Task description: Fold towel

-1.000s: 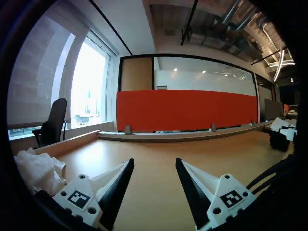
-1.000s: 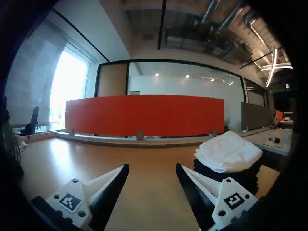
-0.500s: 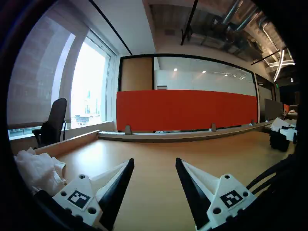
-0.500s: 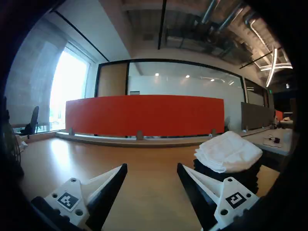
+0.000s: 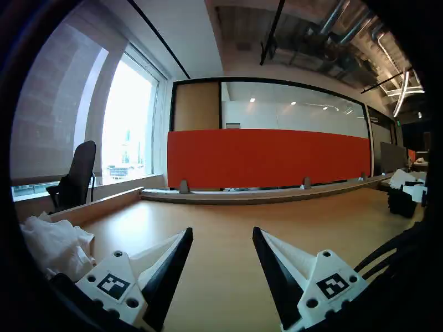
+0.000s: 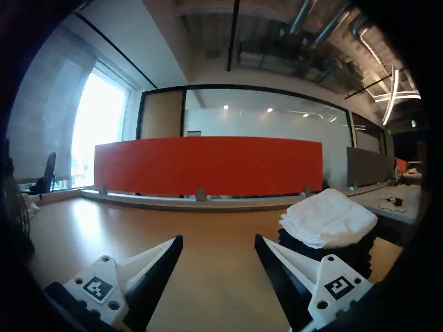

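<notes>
Left gripper (image 5: pixel 222 230) sees crumpled towel (image 5: pixel 55 246); right gripper (image 6: pixel 219 238), folded towel (image 6: pixel 329 218) (stacked).

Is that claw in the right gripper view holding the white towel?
No, the right gripper is open over the bare tabletop, and the folded white towel lies apart on a black stack.

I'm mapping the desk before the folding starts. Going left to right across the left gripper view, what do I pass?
The crumpled white towel → bright window → orange partition → dark stack topped with white cloth.
</notes>
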